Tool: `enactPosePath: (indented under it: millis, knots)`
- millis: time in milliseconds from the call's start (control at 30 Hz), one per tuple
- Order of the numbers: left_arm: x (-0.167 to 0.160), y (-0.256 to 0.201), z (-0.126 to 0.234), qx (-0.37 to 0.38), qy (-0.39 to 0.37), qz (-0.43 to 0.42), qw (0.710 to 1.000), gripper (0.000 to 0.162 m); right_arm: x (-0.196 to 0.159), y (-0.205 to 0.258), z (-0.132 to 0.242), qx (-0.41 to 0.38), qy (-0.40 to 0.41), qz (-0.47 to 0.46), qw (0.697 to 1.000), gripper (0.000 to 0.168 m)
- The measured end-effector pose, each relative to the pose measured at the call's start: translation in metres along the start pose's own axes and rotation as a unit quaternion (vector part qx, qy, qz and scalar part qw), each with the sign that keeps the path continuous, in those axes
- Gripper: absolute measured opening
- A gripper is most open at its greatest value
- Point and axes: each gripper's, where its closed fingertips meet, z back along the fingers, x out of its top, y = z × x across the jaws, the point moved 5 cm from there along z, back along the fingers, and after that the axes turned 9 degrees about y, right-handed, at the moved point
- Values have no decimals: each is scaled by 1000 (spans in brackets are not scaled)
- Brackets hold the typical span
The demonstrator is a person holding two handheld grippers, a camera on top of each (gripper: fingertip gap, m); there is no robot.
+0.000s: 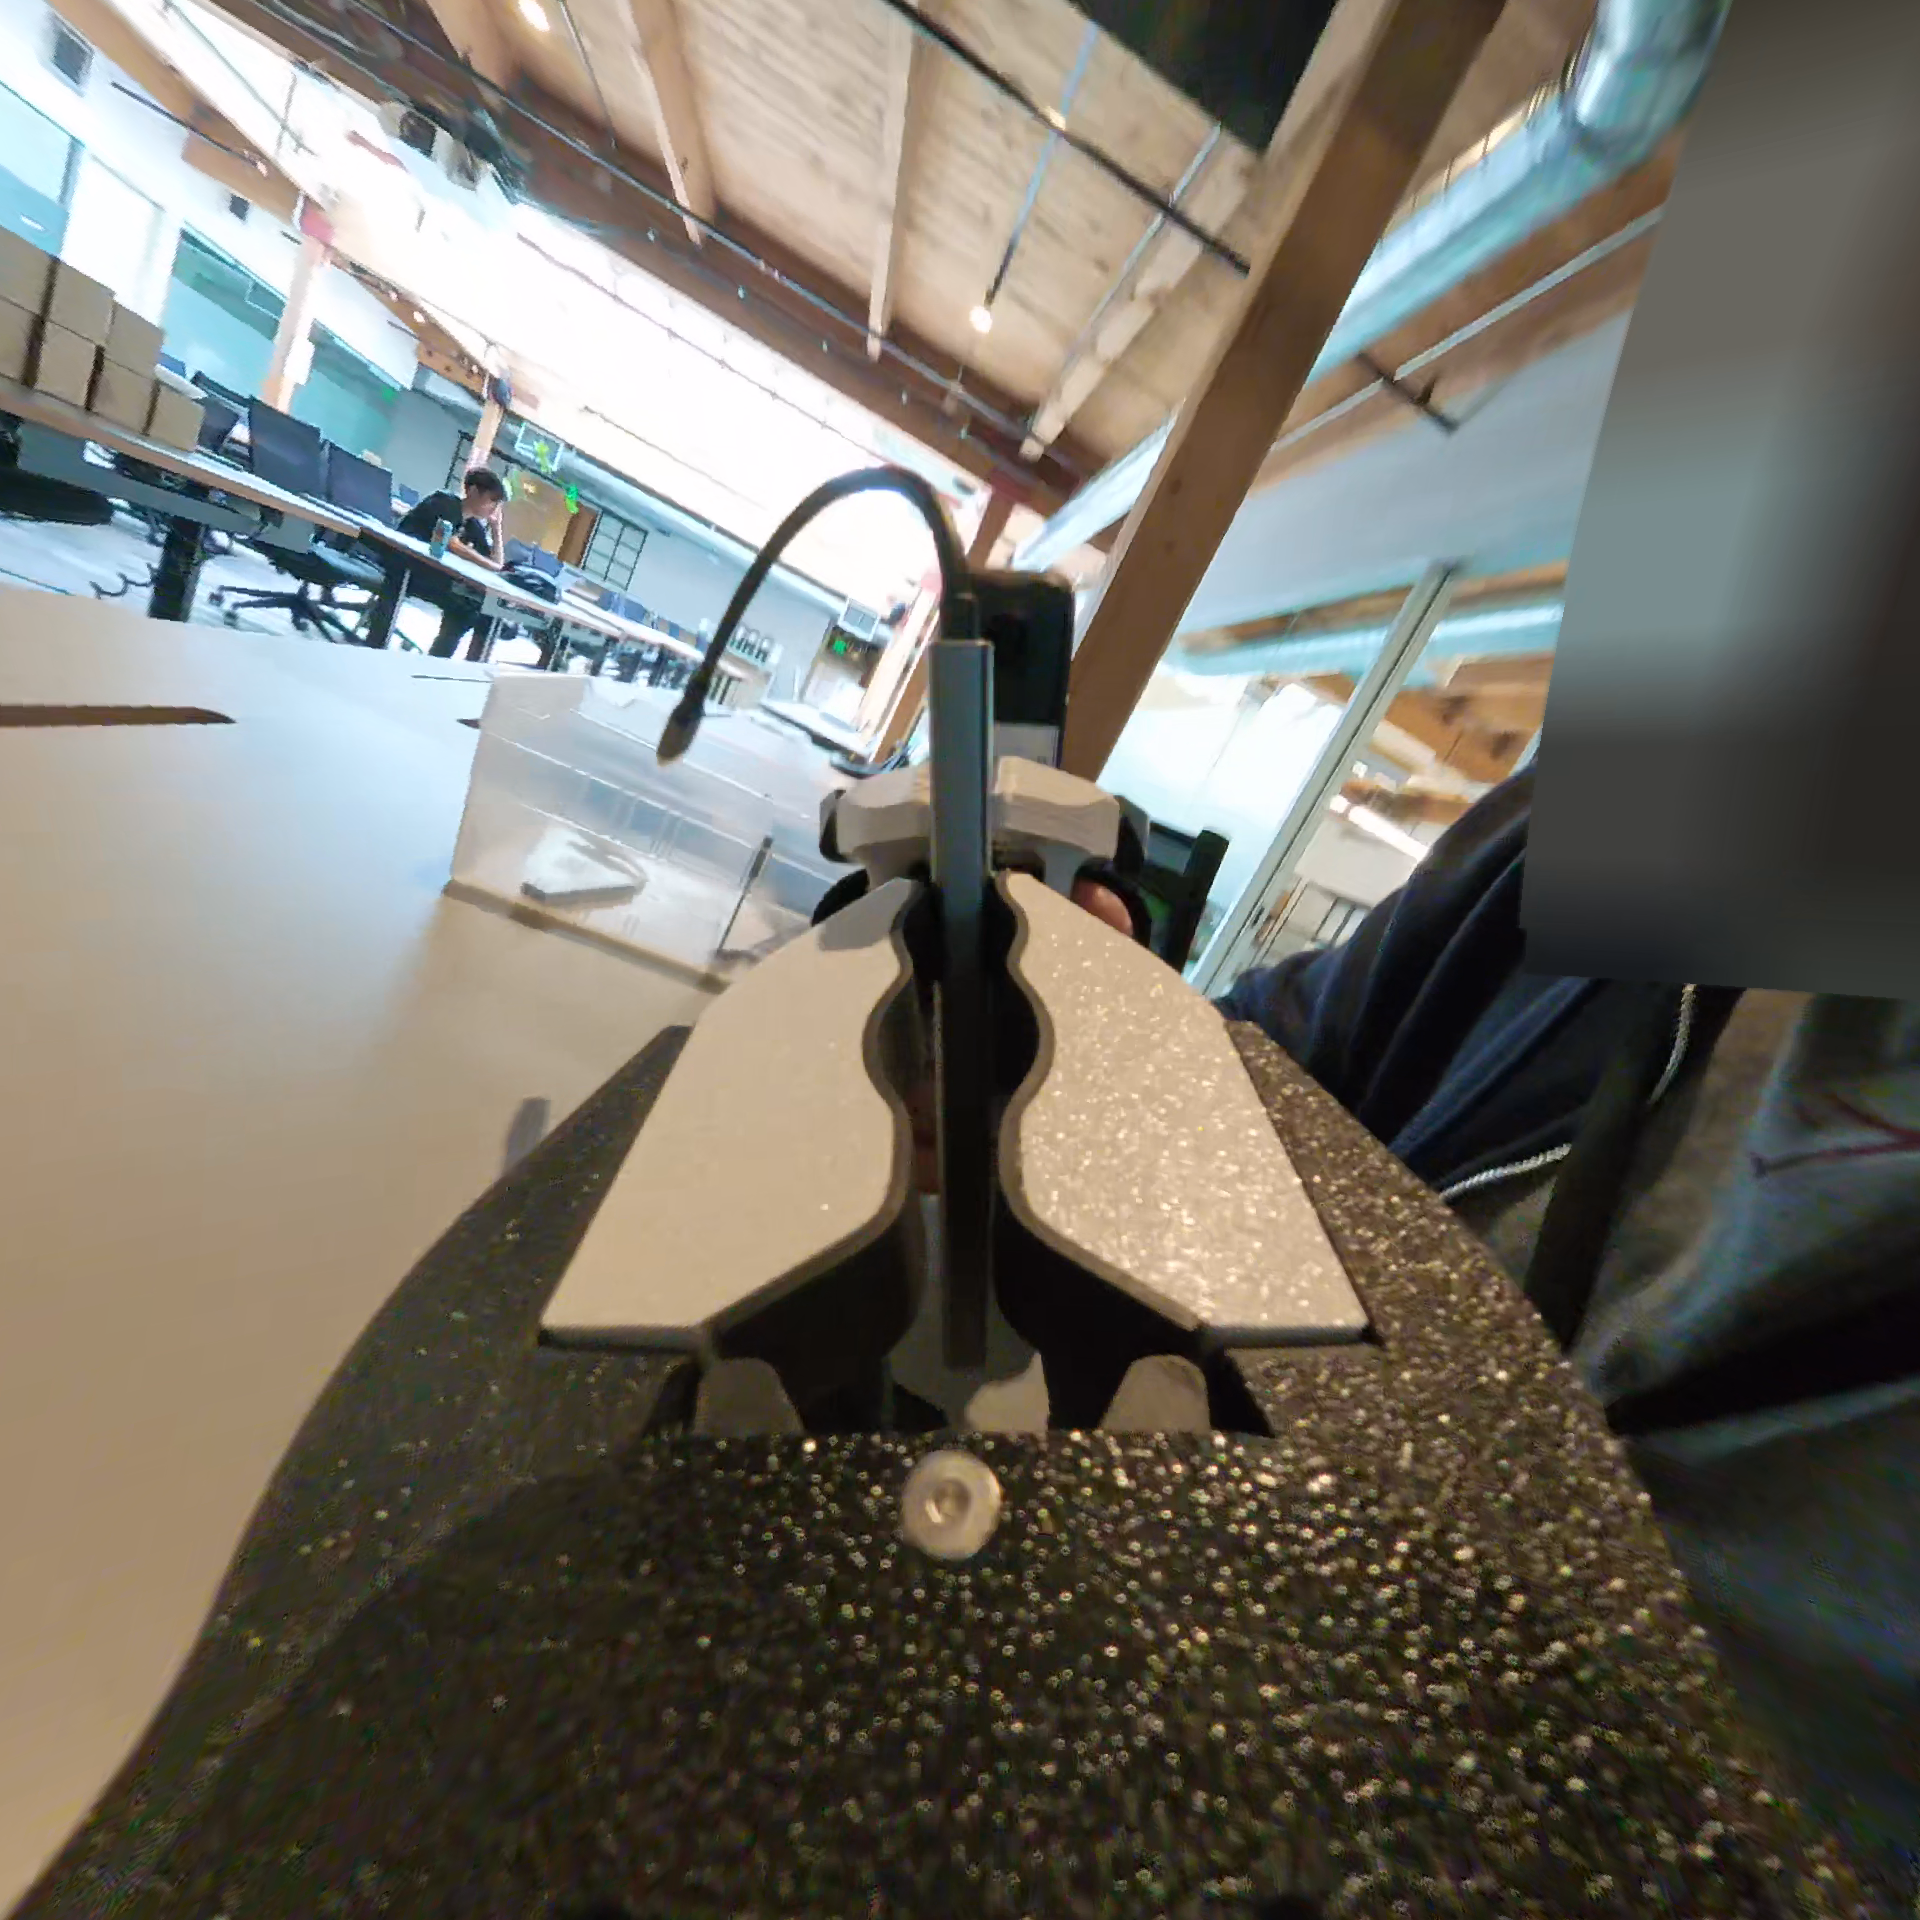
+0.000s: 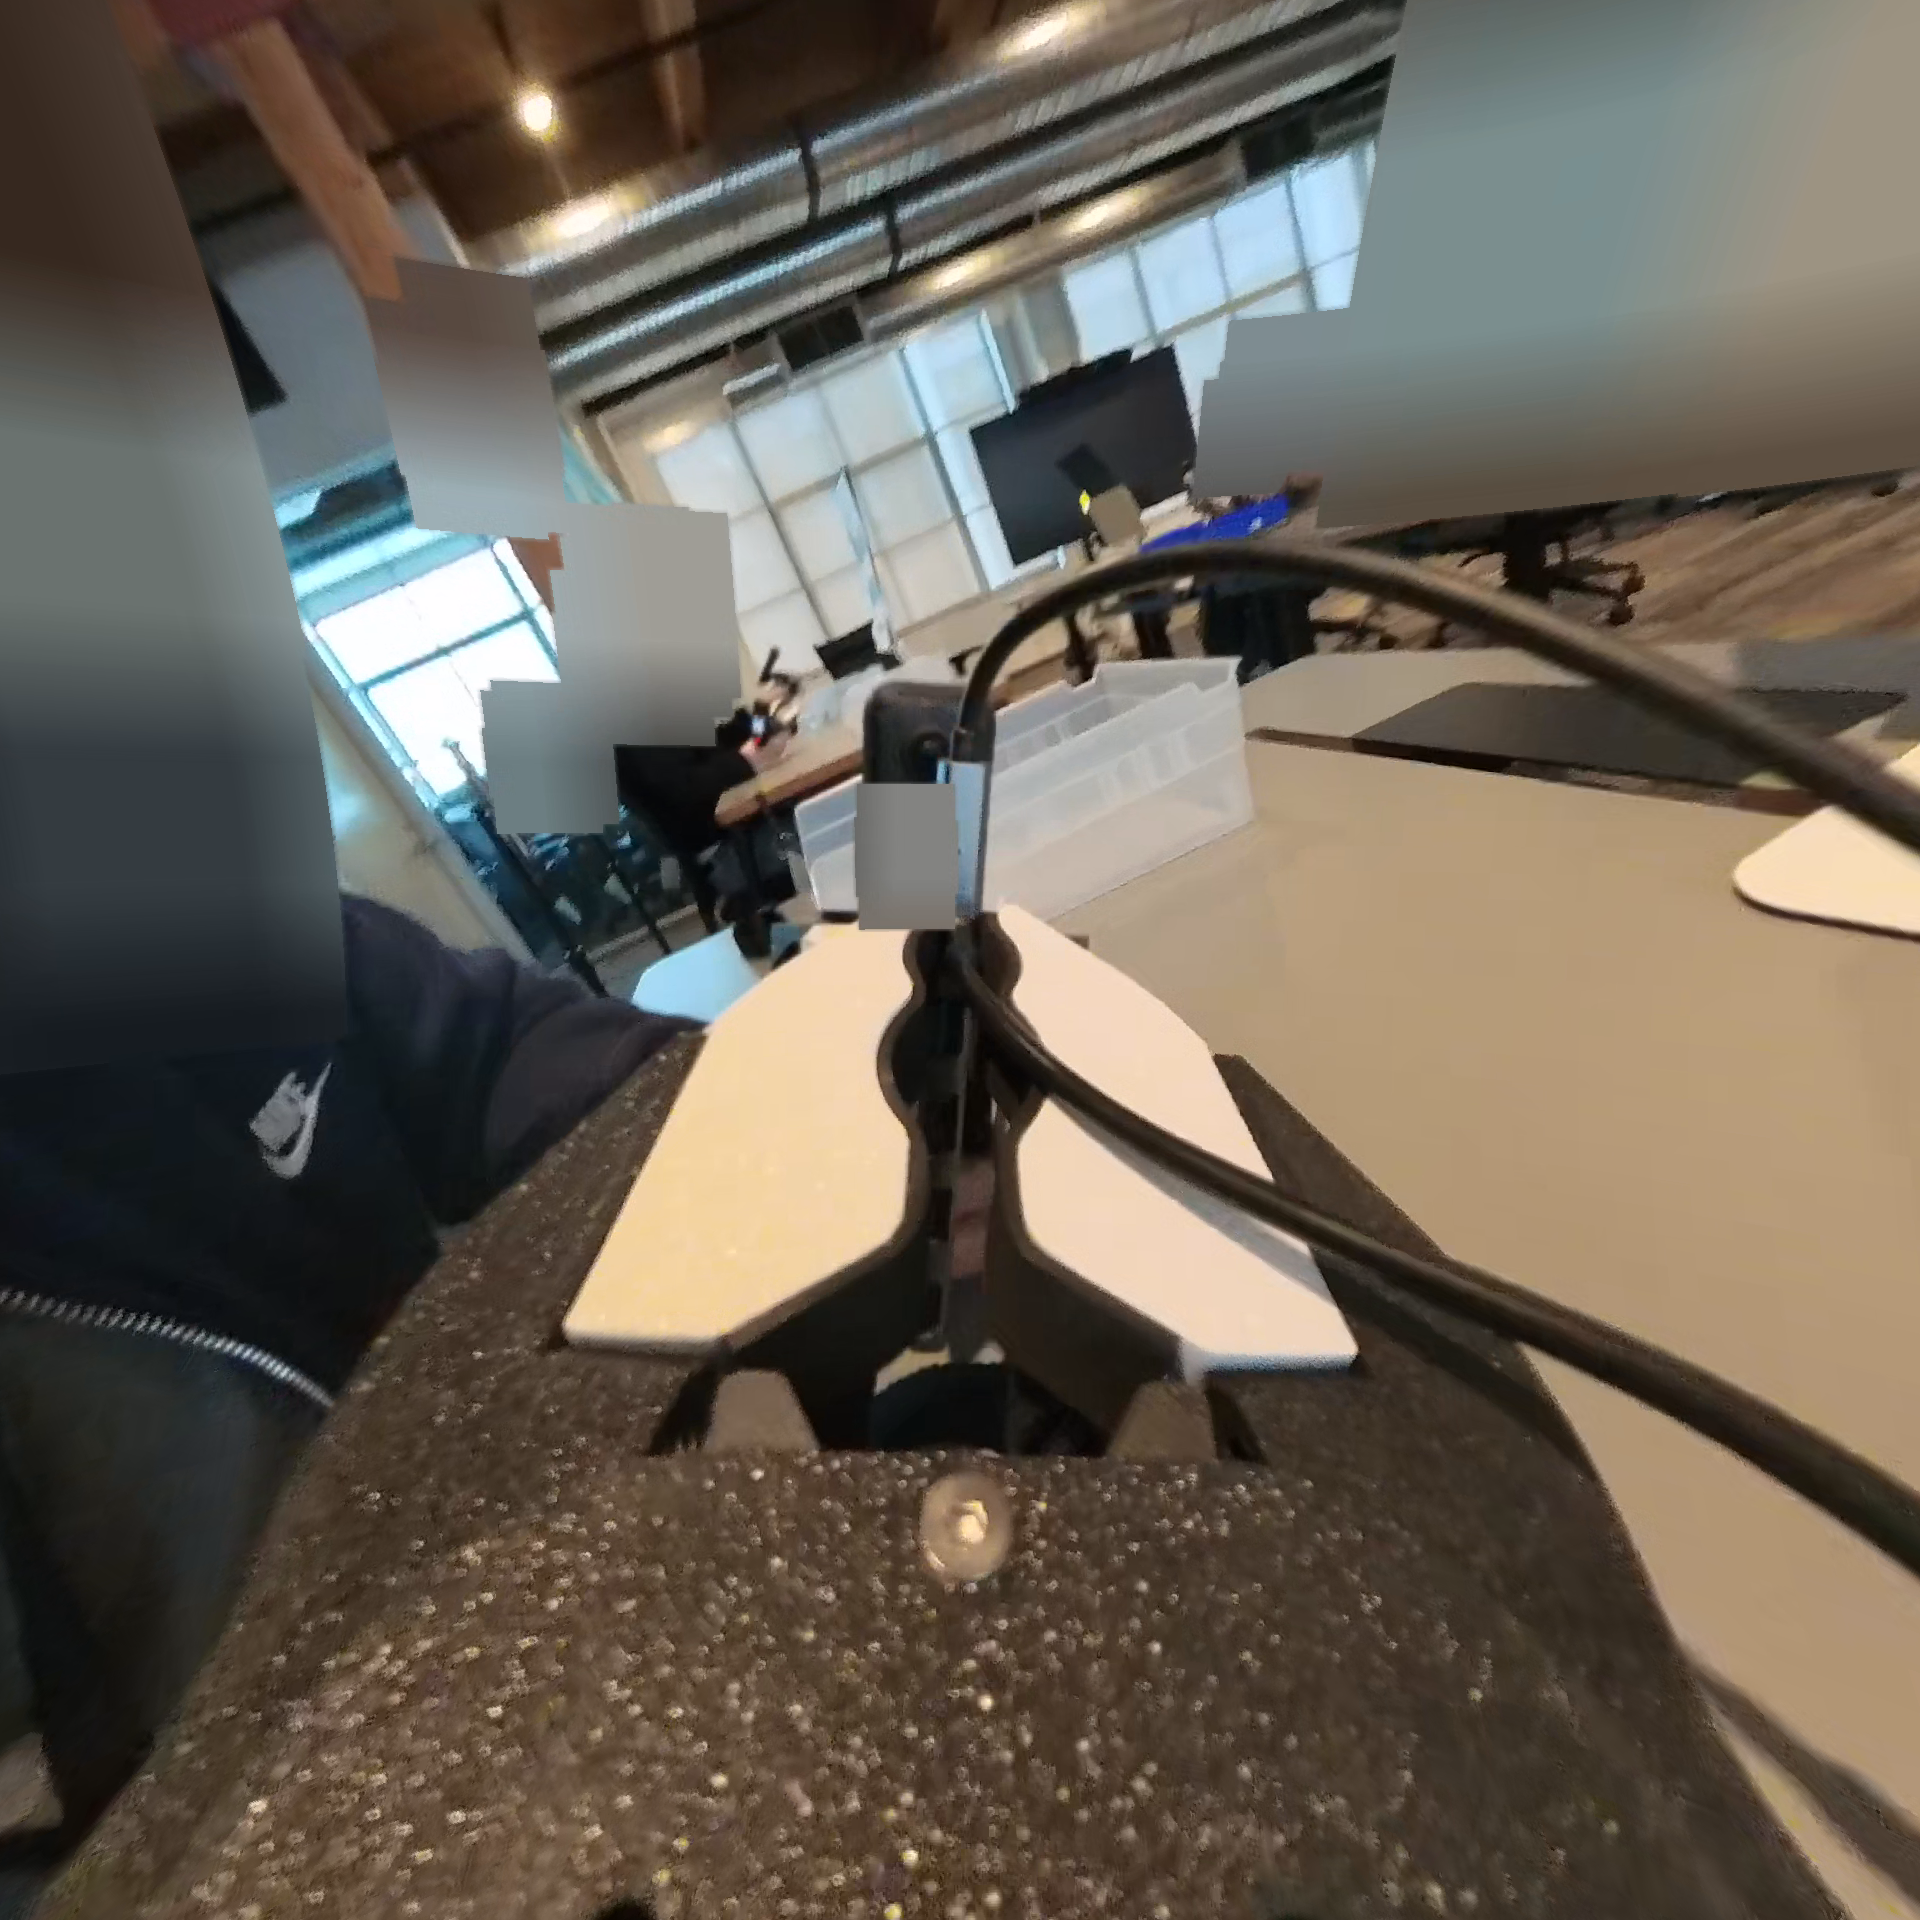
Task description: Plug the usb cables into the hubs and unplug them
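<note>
Left hand-held gripper (image 1: 961,935) is clamped on the hub (image 1: 961,790); right hand-held gripper (image 2: 961,956), facing the hub, pinches the cable (image 2: 1143,1153). Mating step appears current; next requires connector-to-port alignment.

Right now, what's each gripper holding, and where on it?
Left gripper: shut on the grey hub, edge-on, along its lower body. Right gripper: shut on the black cable; exact hold point hidden.

The right gripper (image 2: 961,935) pinched a thin grey hub (image 2: 968,842) edge-on between its white fingers (image 2: 1132,1132). A black cable (image 2: 1299,1236) looped from the hub's top across the right finger. A clear bin (image 2: 1132,769) sat on the surface (image 2: 1455,987) beyond.
</note>
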Motion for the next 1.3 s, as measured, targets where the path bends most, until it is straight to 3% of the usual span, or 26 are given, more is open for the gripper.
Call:
enactPosePath:
  millis: [133, 300, 500, 600, 700, 800, 900, 1033, 1300]
  knots:
    - [2, -1, 0, -9, 6, 10, 1000, 10, 2, 1, 1, 5, 16, 15, 1000, 5]
    - [-3, 0, -1, -68, -87, 132, 985, 10, -2, 1, -1, -6, -38, -21, 999, 5]
    - [5, -4, 2, -1, 26, -9, 1000, 10, 3, 4, 0, 1, 20, 34, 999, 6]
    - [5, -5, 1, -31, 5, 45, 999, 10, 5, 5, 1, 4, 34, 44, 998, 6]
    - [3, -6, 1, -83, -55, 107, 989, 10, 3, 7, 0, 16, -9, 5, 1000, 6]
    - [-1, -1, 1, -81, -92, 143, 982, 9, -2, 5, -1, -18, -45, -24, 999, 5]
    - [-1, -1, 1, -41, -106, 128, 985, 9, -4, 5, -1, -59, -60, -25, 996, 5]
    - [3, -3, 3, 18, -60, 59, 996, 9, -4, 4, 0, -63, -54, -51, 995, 5]
    - [0, -11, -3, -76, -111, 144, 980, 9, -3, 12, 5, -10, -78, -40, 996, 5]
